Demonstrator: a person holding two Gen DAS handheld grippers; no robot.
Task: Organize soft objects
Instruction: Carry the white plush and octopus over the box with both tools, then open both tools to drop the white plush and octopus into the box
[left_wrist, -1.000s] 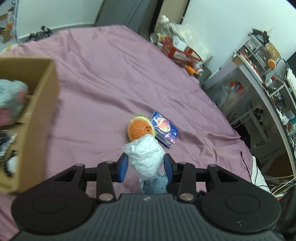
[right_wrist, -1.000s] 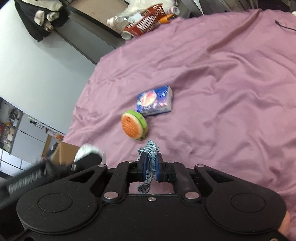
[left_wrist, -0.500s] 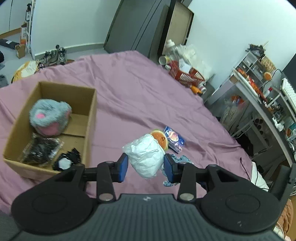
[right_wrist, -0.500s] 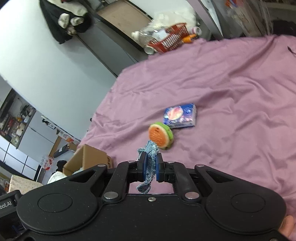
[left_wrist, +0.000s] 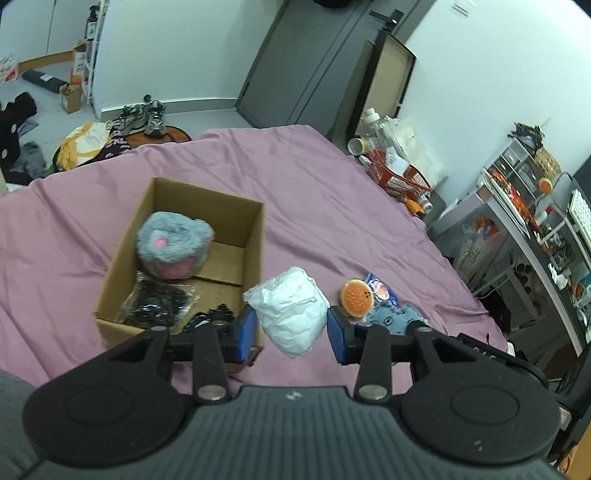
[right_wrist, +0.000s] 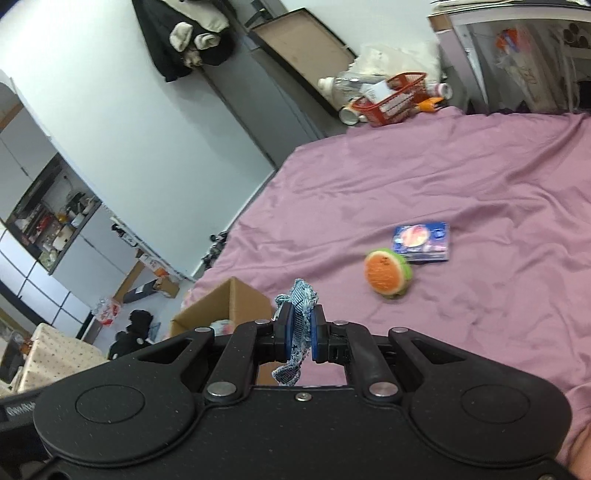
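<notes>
Left wrist view looks down over a bed (left_wrist: 332, 177) covered in a purple sheet. The left hand-held gripper (left_wrist: 291, 326) has its blue pads pressed against the two sides of a crumpled white bundle (left_wrist: 290, 310), which bulges out above the pads; the jaws stand only part-way closed, kept apart by the bundle. Just left of it an open cardboard box (left_wrist: 255, 236) sits on the sheet. Inside the box lie a grey and pink plush (left_wrist: 171, 243) toward the far end and a clear bag of black items (left_wrist: 157, 302) nearer the camera. To the right of the bundle, a burger-shaped plush (left_wrist: 356, 297) rests on the sheet, touching a blue printed packet (left_wrist: 382, 290) behind it. A blue-grey cloth (left_wrist: 393, 315) hangs just in front of the burger, above the dark body of the other tool.

Right wrist view shows the right hand-held gripper (right_wrist: 300, 332) fully closed on that blue-grey cloth, a narrow strip of it pinched between the pads with frayed ends poking out above and below. The burger plush and packet lie on the sheet ahead and to the right, and a corner of the box shows just left of the jaws.
</notes>
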